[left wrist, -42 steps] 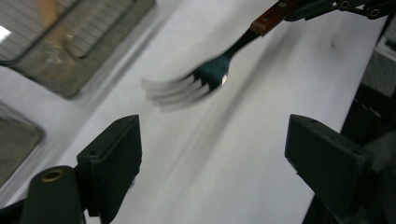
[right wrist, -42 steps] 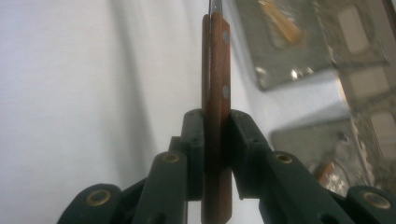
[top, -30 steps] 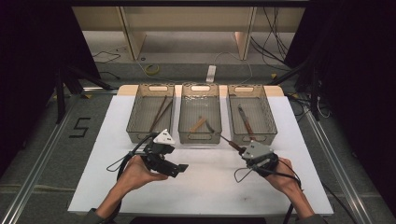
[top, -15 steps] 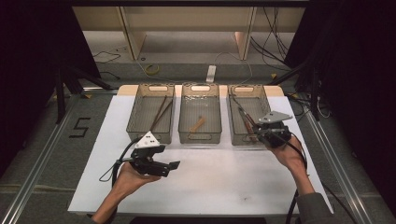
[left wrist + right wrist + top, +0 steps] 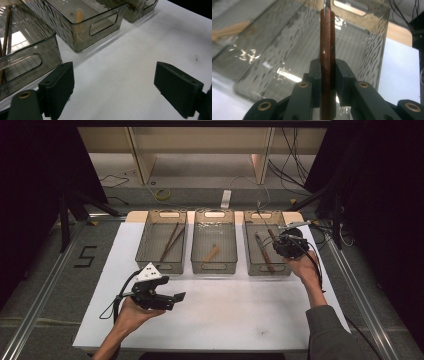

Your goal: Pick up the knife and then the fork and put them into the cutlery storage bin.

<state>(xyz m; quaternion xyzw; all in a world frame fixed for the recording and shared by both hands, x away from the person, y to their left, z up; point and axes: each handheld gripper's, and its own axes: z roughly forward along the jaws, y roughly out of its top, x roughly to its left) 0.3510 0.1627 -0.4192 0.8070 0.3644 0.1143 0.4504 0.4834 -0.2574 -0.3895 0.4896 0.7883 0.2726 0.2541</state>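
The worktop is a white sheet under dim light, with three clear bins in a row at its far side. My right gripper hangs over the right bin, jaws drawn narrow and clamped on the brown wooden handle of a knife, whose metal blade runs up and away from my jaws toward the far wall of the bin. Another knife already lies on the bin floor just below my gripper. My left gripper sits wide, nothing between its jaws, low over bare worktop, with the left bin and the middle bin ahead of it.

The risk, as I judge it: my hold is near the handle's end, so the long blade could swing or slip if I tilt too fast. The tip could also catch the bin's far wall or rim as I lower, shoving the bin or flipping the knife out. Letting go too high would make it clatter onto the knife below and bounce.
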